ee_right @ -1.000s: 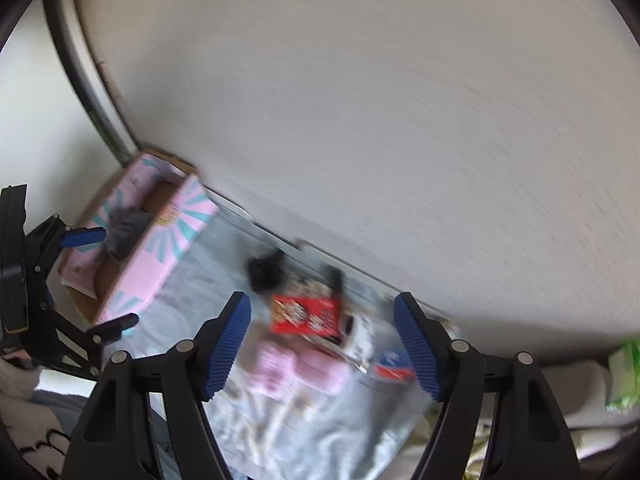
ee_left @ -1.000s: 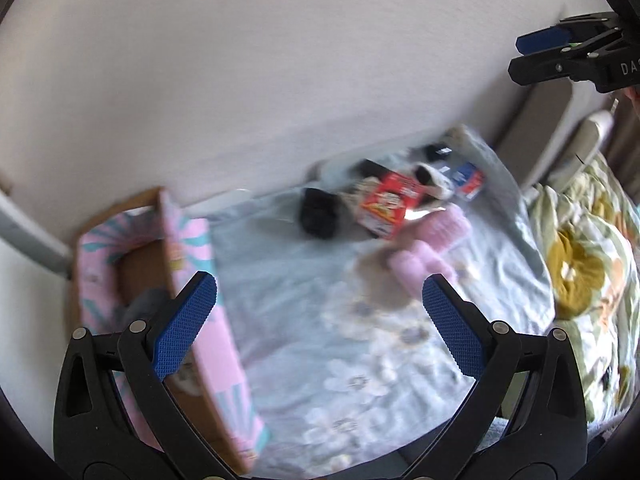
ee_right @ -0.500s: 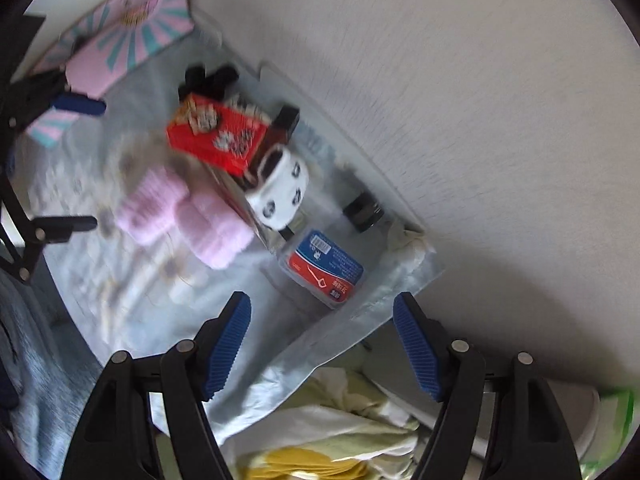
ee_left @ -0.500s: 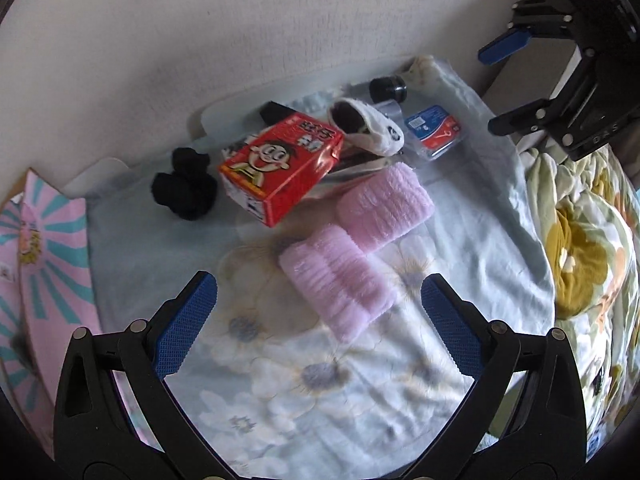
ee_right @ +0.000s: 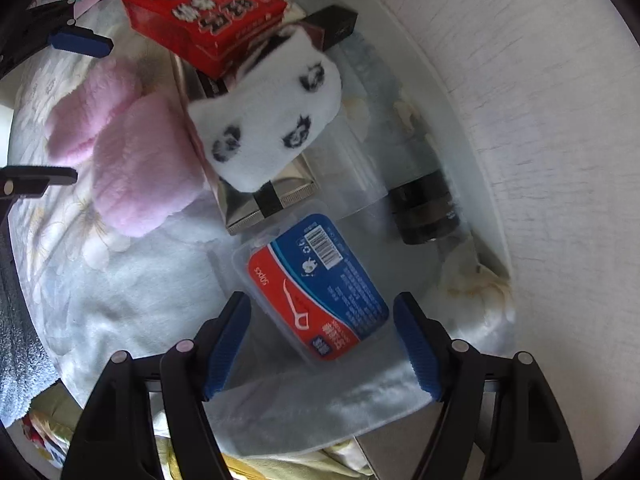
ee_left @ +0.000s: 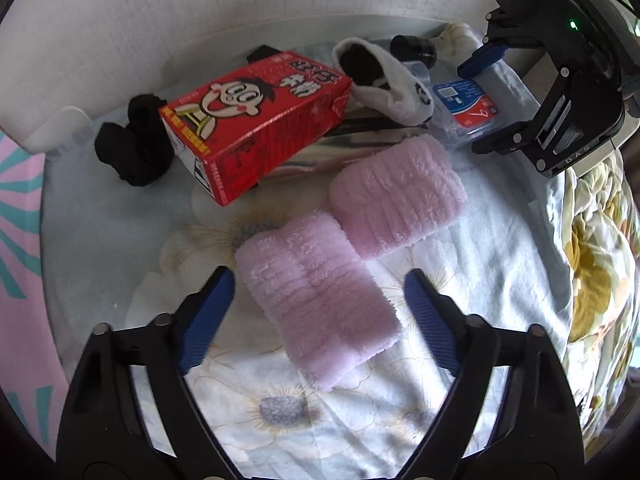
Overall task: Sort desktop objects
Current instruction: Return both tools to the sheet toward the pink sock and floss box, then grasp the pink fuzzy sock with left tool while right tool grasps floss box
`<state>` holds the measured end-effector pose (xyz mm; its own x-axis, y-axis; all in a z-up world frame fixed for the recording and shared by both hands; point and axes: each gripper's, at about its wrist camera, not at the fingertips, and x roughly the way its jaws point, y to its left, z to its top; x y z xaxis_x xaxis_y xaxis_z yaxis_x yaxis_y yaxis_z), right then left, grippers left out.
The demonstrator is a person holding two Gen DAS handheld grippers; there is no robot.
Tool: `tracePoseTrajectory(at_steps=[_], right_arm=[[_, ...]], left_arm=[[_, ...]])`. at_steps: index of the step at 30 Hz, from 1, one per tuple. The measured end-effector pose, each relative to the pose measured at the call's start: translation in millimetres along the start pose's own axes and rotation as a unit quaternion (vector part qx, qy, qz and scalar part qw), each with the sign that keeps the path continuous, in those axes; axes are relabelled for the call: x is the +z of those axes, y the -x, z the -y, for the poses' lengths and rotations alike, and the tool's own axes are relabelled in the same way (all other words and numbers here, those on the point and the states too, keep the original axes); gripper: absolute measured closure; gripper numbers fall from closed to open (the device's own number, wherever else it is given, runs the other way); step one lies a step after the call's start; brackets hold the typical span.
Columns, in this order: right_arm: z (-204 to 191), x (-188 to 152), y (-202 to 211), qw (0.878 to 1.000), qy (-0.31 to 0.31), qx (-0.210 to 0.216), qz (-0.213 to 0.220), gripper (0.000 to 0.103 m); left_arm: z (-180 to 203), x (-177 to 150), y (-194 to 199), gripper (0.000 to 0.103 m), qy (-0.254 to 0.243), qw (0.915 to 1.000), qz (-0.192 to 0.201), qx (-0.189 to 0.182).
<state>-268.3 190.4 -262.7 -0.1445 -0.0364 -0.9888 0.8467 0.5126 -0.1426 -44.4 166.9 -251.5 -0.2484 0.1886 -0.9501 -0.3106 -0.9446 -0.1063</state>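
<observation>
A: From the left wrist view, far left of the left gripper (ee_left: 318, 312), a pink carton with teal rays (ee_left: 18, 216) shows only its outer wall; its contents cannot be told.

B: And beyond the fingers?

A: Black socks (ee_left: 134, 146) lie ahead and to the left, touching a red milk box (ee_left: 256, 120) that lies on its side. Right of it sits a white sock with dark marks (ee_left: 394, 84), its dark opening facing the camera, then a clear floss-pick case (ee_left: 466, 106), shut, with a blue and red label.

B: What is between the jaws?

A: One pink fluffy sock (ee_left: 320, 300) lies between the blue pads on the floral cloth (ee_left: 280, 420); a second pink sock (ee_left: 396, 196) touches it just ahead and to the right. The jaws are closing, and the pads do not yet press the sock.

B: The right gripper?

A: The right gripper (ee_right: 322, 340) points down at the floss-pick case (ee_right: 320, 292), which lies between its pads without contact; the jaws stand partly open and hold nothing. Ahead and left sit the pink socks (ee_right: 132, 152), the white sock (ee_right: 268, 120) and the red box (ee_right: 208, 16). Ahead and right stands a dark jar (ee_right: 426, 214), lid on, near the wall (ee_right: 520, 80).
</observation>
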Motion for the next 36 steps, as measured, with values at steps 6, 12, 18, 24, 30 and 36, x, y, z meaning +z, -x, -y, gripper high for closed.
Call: tracePoseTrajectory(at_steps=[6, 12, 18, 24, 30, 36], right_arm=[[3, -3, -7, 1.000, 0.018, 0.004, -0.002, 0.034], [6, -7, -3, 1.000, 0.023, 0.010, 0.006, 0.040], [7, -11, 7, 1.000, 0.021, 0.006, 0.020, 0.049], [12, -14, 20, 0.999, 0.008, 0.004, 0.033, 0.050], [19, -19, 37, 0.999, -0.012, 0.013, 0.049, 0.051], [17, -27, 49, 0.999, -0.019, 0.013, 0.044, 0.051]], left_arm=[[-8, -4, -7, 0.046, 0.015, 0.9998, -0.014, -0.004], [-15, -5, -2, 0.055, 0.024, 0.9995, -0.012, -0.013], [-16, -7, 5, 0.059, 0.017, 0.9997, -0.011, -0.012], [-21, -10, 17, 0.063, 0.018, 0.9996, -0.009, -0.018], [-25, -14, 30, 0.063, 0.010, 0.9997, -0.003, -0.021], [-24, -21, 52, 0.063, -0.006, 0.9997, 0.006, -0.024]])
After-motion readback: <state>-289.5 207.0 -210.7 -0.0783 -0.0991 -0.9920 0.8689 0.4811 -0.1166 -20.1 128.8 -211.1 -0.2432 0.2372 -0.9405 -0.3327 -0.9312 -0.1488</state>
